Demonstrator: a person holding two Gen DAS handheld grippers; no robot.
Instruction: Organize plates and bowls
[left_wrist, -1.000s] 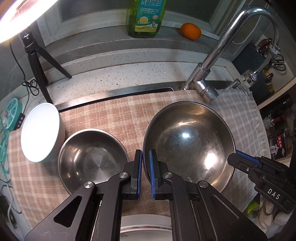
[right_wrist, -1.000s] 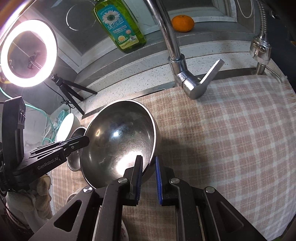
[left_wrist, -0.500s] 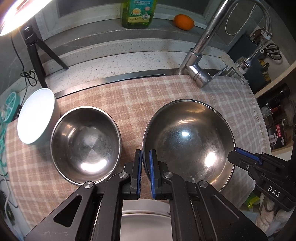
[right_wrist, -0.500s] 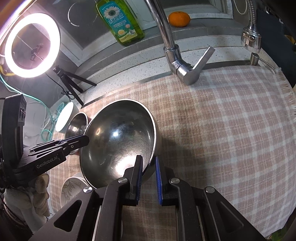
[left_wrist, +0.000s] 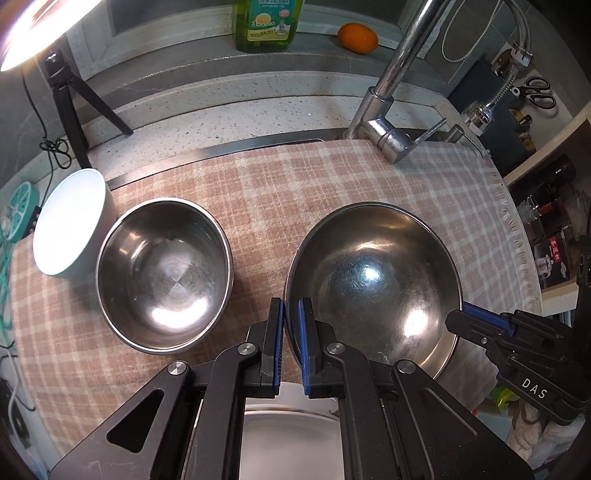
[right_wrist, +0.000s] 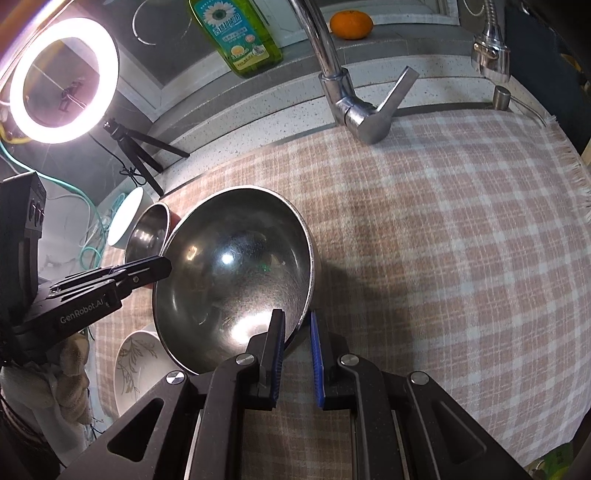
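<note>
The checked cloth (right_wrist: 443, 240) on the table took up more of both views than it had a second before, because I had been raising both tools, and the large steel bowl (left_wrist: 373, 273) came up with them. In the right wrist view it hung tilted, with its shadow on the cloth just beside it, so I judged it clear of the table. Against the tools it had not shifted at all.

My left tool (left_wrist: 291, 319) was nearly closed, pinching the near-left part of the bowl's rim between its fingers. My right tool (right_wrist: 297, 330) stood a little wider and straddled the opposite rim, one finger inside the bowl and one outside; I took that for a grip.

The smaller steel bowl (left_wrist: 164, 273) sat on the cloth to the left, apart from the big one and now wholly in the left view, with the white bowl (left_wrist: 70, 221) touching its far-left side. A patterned plate (right_wrist: 135, 363) lay below the carried bowl near the front edge.

That left the big bowl free to travel; I judged the next step was to choose where it belonged among the rest.
</note>
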